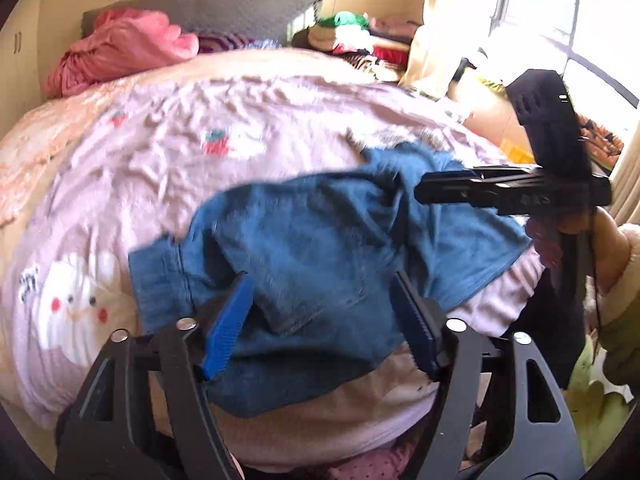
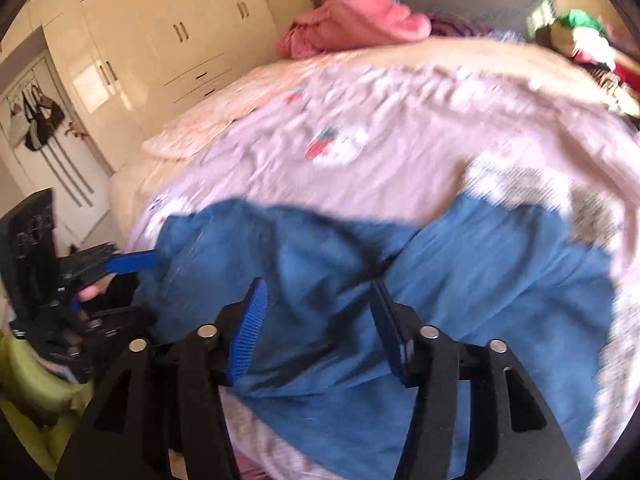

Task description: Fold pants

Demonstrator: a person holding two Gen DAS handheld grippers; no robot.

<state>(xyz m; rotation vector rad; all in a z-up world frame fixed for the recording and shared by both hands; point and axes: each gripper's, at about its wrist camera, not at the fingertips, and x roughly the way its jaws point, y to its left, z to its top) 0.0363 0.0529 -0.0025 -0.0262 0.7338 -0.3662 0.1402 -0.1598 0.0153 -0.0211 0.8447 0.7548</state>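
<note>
Blue denim pants (image 1: 320, 256) lie crumpled on the pink bedspread (image 1: 160, 152) near the bed's front edge; they also fill the lower middle of the right wrist view (image 2: 460, 272). My left gripper (image 1: 324, 312) is open, its blue pads (image 1: 228, 332) spread just above the pants' near part, holding nothing. My right gripper (image 2: 318, 320) is open over the pants. In the left wrist view the right gripper (image 1: 424, 192) reaches in from the right above the pants. In the right wrist view the left gripper (image 2: 132, 260) is at the pants' left edge.
A pink blanket heap (image 1: 120, 48) lies at the headboard. Stacked clothes (image 1: 360, 40) sit at the far right of the bed. White wardrobes (image 2: 160, 48) stand to the left. A window (image 1: 560, 20) is at the right.
</note>
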